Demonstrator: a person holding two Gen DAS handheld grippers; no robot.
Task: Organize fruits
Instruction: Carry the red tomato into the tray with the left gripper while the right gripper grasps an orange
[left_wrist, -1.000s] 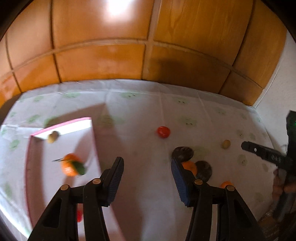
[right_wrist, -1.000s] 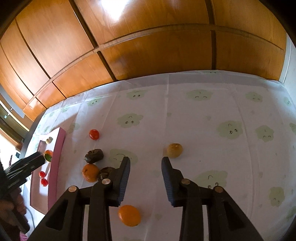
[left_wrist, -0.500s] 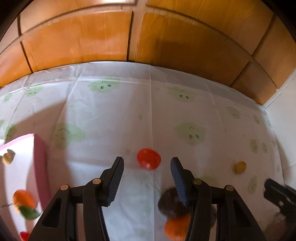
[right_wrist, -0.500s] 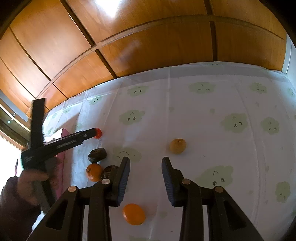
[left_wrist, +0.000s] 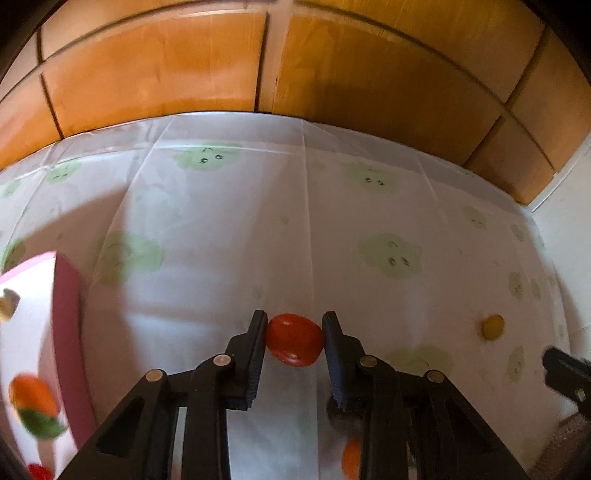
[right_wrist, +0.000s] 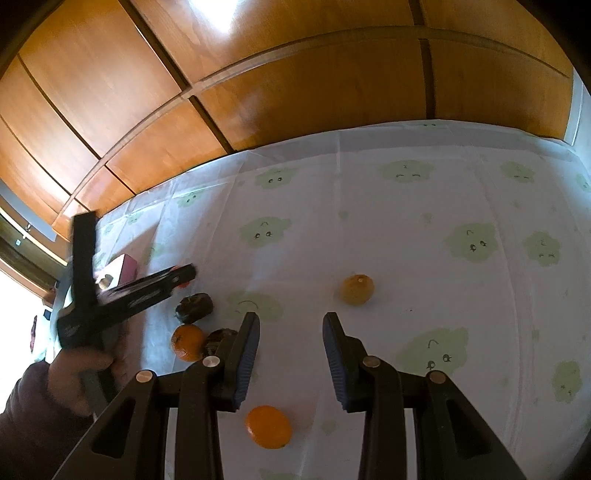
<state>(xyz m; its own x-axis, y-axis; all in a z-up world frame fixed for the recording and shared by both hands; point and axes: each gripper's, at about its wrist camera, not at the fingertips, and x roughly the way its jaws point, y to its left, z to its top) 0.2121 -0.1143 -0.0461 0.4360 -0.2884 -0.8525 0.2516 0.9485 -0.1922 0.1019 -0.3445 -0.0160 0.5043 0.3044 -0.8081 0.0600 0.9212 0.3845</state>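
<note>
A red tomato (left_wrist: 294, 345) lies on the white cloth between the fingers of my left gripper (left_wrist: 294, 341), which is open around it with the pads close to its sides. The pink tray (left_wrist: 62, 325) at the left holds an orange with a leaf (left_wrist: 34, 400), a small pale fruit (left_wrist: 8, 302) and a red fruit (left_wrist: 38, 472). My right gripper (right_wrist: 291, 349) is open and empty above the cloth. Near it lie a yellow-orange fruit (right_wrist: 356, 289), an orange (right_wrist: 269, 426), another orange (right_wrist: 187, 342) and two dark fruits (right_wrist: 194, 306). The left gripper also shows in the right wrist view (right_wrist: 181, 275).
A wooden panelled wall (right_wrist: 295, 92) runs along the cloth's far edge. A small yellow fruit (left_wrist: 492, 327) lies on the cloth at the right in the left wrist view. The right gripper's tip (left_wrist: 565, 373) shows at that view's right edge.
My left gripper moved forward from the tray area to the red tomato, which now sits between its fingers. The right gripper has hardly moved.
</note>
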